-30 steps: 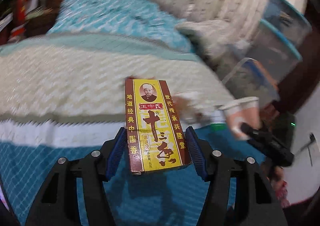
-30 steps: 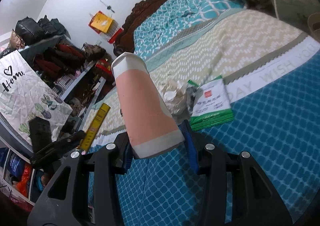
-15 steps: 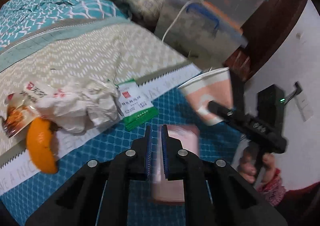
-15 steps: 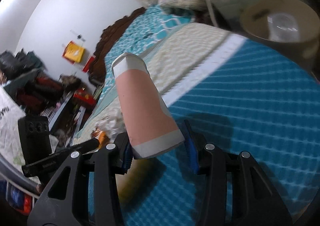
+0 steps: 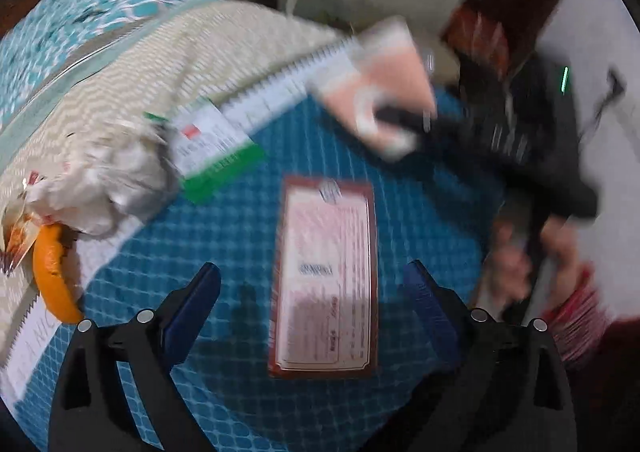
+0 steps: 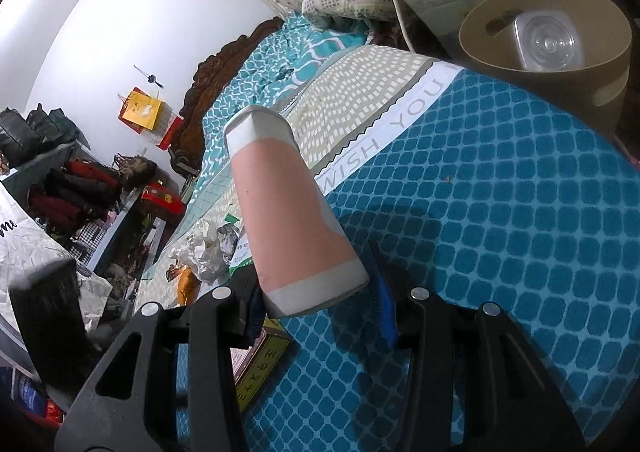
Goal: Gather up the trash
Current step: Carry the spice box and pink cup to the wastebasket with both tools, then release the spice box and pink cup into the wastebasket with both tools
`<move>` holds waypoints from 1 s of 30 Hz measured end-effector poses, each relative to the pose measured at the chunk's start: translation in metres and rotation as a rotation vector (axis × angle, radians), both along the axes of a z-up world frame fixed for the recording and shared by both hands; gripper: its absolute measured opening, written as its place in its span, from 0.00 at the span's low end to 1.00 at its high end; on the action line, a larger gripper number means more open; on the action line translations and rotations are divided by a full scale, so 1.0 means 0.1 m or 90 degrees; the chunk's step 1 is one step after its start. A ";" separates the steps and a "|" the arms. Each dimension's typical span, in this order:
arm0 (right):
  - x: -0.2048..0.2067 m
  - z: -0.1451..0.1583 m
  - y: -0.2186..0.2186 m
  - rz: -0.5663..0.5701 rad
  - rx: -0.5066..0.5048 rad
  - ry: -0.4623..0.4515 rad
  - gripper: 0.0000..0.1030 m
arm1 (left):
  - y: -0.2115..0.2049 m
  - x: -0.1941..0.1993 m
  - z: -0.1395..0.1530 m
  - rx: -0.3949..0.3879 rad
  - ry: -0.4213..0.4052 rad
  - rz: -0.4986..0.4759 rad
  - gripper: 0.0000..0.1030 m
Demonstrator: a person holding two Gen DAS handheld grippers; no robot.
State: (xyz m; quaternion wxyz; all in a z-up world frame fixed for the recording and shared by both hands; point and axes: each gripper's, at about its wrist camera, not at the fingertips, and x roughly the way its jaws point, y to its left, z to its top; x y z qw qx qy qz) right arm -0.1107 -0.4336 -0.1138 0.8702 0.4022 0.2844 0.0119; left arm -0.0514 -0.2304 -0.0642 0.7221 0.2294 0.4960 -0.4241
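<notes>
Blue bedspread (image 5: pixel 224 236) lies under everything here, and it is the landmark for all the places. The left gripper (image 5: pixel 316 300) points down at it with its fingers spread wide; the jaws have just been opening, and nothing is pinched. A flat box (image 5: pixel 326 280) lies on the blue bedspread between the two blue pads, touching neither one. Its long side runs straight away from the gripper, in line with the fingers, so the fingers stand on either side of its narrow width. The picture is blurry, so I cannot tell if the box has fully settled. The right gripper (image 6: pixel 316 304) pinches a pink paper cup (image 6: pixel 288 211) near its wide end, and the cup sticks up and away over the bedspread. Past the far edge of the bedspread stands a tan bin (image 6: pixel 548 47) with a clear plastic tub (image 6: pixel 546 41) inside. The right hand looks nearer to the bin, so I think the cup goes in first. More trash sits farther up on the bedspread: a green and white packet (image 5: pixel 212 147), crumpled paper (image 5: pixel 100 179) and an orange peel (image 5: pixel 50 272). The box is closest to the left gripper, which would need to close across its narrow width to lift it.
</notes>
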 end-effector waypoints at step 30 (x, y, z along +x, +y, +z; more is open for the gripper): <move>-0.38 0.26 -2.08 -0.336 -0.112 0.041 0.59 | -3.04 0.87 0.38 -0.080 -0.007 -0.126 0.58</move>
